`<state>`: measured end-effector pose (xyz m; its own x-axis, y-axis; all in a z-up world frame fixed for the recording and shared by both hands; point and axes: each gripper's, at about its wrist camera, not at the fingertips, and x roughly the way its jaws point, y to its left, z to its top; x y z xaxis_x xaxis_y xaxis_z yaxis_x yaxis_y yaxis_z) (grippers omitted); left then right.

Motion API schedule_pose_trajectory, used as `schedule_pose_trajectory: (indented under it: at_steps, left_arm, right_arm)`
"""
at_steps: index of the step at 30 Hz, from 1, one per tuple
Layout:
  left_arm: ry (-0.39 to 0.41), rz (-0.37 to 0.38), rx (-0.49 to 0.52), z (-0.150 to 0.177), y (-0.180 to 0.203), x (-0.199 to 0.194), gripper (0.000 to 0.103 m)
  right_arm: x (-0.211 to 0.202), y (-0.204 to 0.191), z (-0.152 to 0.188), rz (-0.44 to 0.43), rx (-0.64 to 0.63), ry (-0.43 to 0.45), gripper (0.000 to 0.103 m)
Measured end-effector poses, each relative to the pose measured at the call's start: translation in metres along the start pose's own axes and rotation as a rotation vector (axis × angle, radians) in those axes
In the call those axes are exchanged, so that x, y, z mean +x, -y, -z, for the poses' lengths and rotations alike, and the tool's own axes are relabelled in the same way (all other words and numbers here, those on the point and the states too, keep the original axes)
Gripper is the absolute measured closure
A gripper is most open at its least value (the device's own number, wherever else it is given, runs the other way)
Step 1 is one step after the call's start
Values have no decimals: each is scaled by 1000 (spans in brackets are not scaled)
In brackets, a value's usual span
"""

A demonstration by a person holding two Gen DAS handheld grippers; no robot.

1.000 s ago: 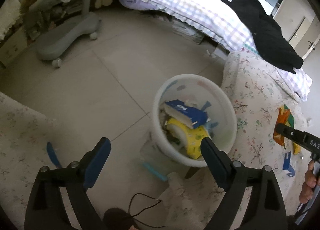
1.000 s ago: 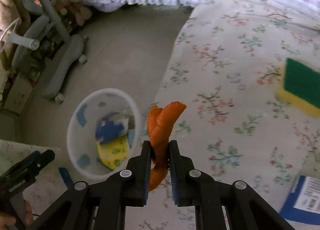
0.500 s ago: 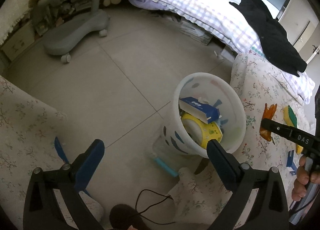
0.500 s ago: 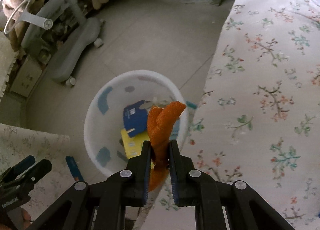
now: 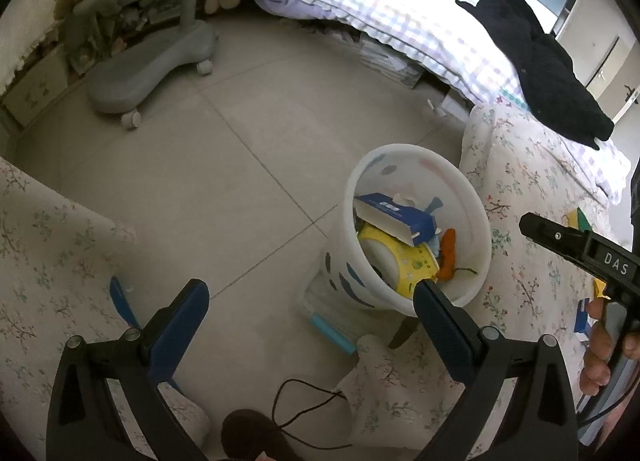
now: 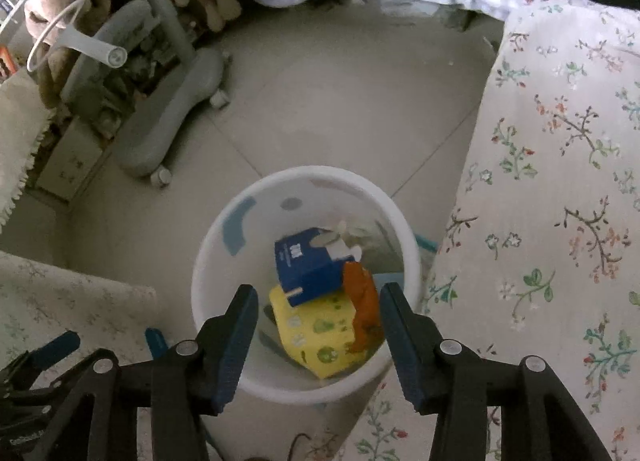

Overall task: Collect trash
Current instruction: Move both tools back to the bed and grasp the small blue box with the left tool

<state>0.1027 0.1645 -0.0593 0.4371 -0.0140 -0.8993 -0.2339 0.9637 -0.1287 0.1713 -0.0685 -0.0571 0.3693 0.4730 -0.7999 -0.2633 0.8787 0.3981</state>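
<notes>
The orange peel [image 6: 362, 301] lies inside the white bin [image 6: 224, 293], against the blue box [image 6: 308, 269] and yellow pack [image 6: 316, 329]. Right tongs [image 6: 316, 337] above are opening, nothing pinched; left tongs [image 5: 308, 325] are spread wide, empty.

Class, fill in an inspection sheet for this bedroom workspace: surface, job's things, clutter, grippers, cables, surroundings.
Surface: grey tiled floor; floral cloth beside the bin.
Job's things: white bin on the floor holds a blue box, a yellow pack and an orange peel.
Clutter: green-and-yellow sponge on the cloth.
Grippers: left hand-held gripper open, empty; right hand-held gripper above the bin, jaws opening, not touching the peel.
Cables: thin black cord near the bottom edge.
Surroundings: grey chair base, checked bed, black garment.
</notes>
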Motion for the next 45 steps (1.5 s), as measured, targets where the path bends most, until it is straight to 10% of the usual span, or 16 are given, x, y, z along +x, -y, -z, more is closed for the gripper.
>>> schedule_pose_trajectory:
  at_steps: [20,45]
  left_arm:
    - [-51,8,116,13,60,0,0]
    - [-119,219,539,93,337,0,0]
  right_arm:
    - [-85,54,14,172,24,46,24]
    - [-228,263,88,429,320,92,14]
